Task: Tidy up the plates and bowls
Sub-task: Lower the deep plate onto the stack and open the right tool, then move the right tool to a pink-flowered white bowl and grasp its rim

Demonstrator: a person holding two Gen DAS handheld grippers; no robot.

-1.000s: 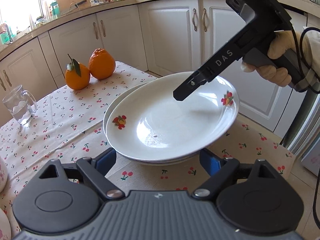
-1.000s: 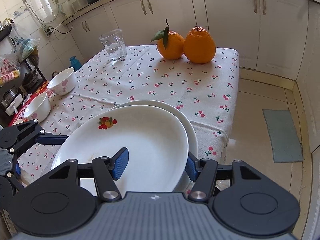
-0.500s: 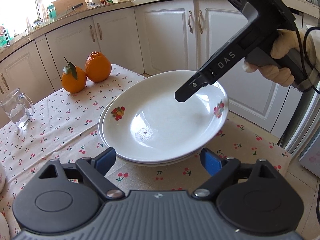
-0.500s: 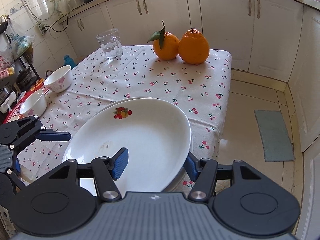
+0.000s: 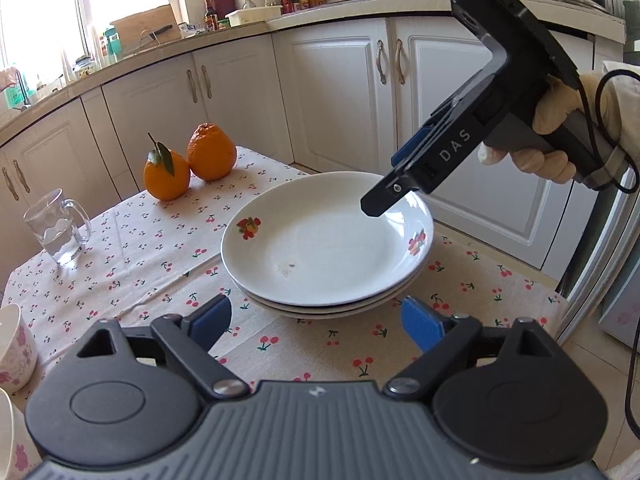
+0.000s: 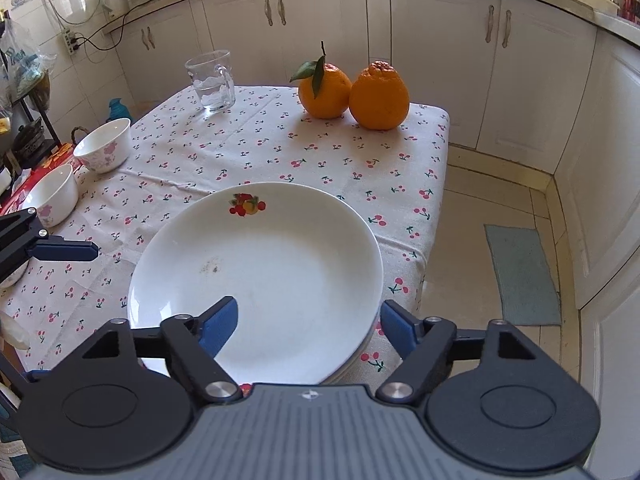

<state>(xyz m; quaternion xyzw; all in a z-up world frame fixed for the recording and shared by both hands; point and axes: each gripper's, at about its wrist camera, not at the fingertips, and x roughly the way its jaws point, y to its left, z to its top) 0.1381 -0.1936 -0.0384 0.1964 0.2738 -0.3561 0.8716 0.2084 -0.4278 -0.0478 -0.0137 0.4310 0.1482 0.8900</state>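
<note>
Around the table [image 6: 280, 152] ran white kitchen cabinets [image 6: 440, 48], with a countertop [image 5: 248, 24] above them crowded with bottles and a knife block, and a pale tiled floor [image 6: 492, 208] carrying a small grey-green mat [image 6: 520, 276] off the table's right side. A cherry-print cloth [image 5: 132, 248] covered the table. Near its front right corner sat the stack of plates [image 6: 260, 280], the top one white with a fruit motif and a small dark speck at its middle, resting squarely on the plates beneath. At the table's far edge stood two oranges [image 6: 354, 90] touching each other, one with a leaf, and a glass mug [image 6: 211, 80] of water well to their left. Two white bowls with pink flowers [image 6: 78, 172] stood side by side at the table's left edge. The right gripper [image 6: 308, 324] hung over the stack's near rim, its jaws opening, one blue pad above the top plate and the other outside the rim, neither pressing on it. The left gripper [image 5: 316, 322] was spread wide just short of the stack, holding nothing.
</note>
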